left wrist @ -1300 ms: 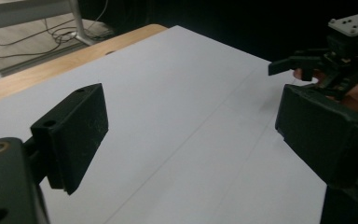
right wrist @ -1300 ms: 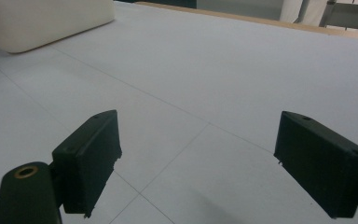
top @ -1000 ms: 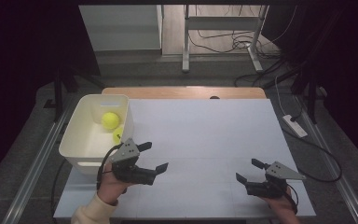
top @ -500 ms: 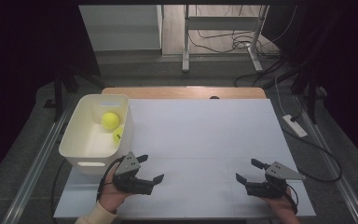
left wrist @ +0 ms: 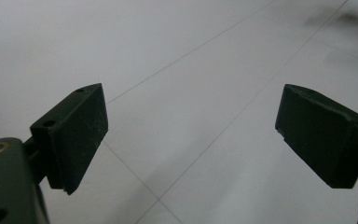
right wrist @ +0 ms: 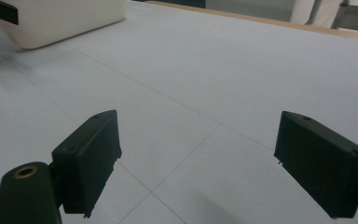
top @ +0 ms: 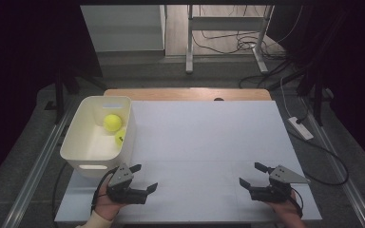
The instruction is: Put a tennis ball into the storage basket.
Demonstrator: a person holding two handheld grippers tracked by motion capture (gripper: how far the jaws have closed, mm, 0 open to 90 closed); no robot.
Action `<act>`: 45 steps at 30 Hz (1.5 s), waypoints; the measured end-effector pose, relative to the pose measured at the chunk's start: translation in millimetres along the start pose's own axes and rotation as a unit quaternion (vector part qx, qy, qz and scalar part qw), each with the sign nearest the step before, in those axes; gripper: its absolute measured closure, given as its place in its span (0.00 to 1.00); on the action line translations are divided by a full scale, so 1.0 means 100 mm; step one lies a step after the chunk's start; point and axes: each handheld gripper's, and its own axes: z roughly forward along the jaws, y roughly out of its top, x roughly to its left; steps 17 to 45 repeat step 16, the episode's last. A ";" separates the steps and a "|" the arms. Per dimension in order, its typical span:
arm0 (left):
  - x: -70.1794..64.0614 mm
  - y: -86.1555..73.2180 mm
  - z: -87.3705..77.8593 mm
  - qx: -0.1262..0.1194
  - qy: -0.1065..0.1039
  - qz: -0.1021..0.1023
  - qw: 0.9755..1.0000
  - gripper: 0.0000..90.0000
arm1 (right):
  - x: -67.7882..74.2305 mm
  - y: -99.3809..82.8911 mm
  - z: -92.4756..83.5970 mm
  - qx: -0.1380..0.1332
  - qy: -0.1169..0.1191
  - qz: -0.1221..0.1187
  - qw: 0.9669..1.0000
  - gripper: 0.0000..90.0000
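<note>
My left claw (top: 139, 179) sits low over the near left part of the bench (top: 204, 142), jaws spread with nothing between them, and my right claw (top: 253, 175) rests at the near right, spread and empty as well. The two yellow balls (top: 112, 122) lie in the white bin (top: 76, 142), which stands at the left edge of the bench, just beyond my left claw and slightly to its left; the one farther in is plain to see, the other (top: 120, 138) sits against the bin's right wall, closer to me. My left hand is much the nearer of the two; the right is well apart, across the open white surface. A ball has no long axis, so the way in matters more than the turn of the wrist: the bin's walls stand between my claw and the balls, so I judge I would have to come over the rim from above. Inside, the bin floor is mostly bare to the left of the balls, giving room for a jaw there; the nearer ball hugs the wall, which leaves little room on that side. In the right gripper view the bin's near corner (right wrist: 60, 21) shows far off at upper left.
</note>
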 end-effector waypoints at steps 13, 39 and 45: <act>0.02 -0.01 -0.01 -0.004 -0.001 0.002 1.000 0.11 | 0.01 -0.01 0.00 0.004 0.004 -0.001 1.000 0.16; 0.02 -0.01 -0.02 -0.004 0.000 0.003 1.000 0.11 | 0.01 -0.01 0.00 0.005 0.005 -0.001 1.000 0.16; 0.02 -0.01 -0.02 -0.004 0.000 0.003 1.000 0.11 | 0.01 -0.01 0.00 0.005 0.005 -0.001 1.000 0.16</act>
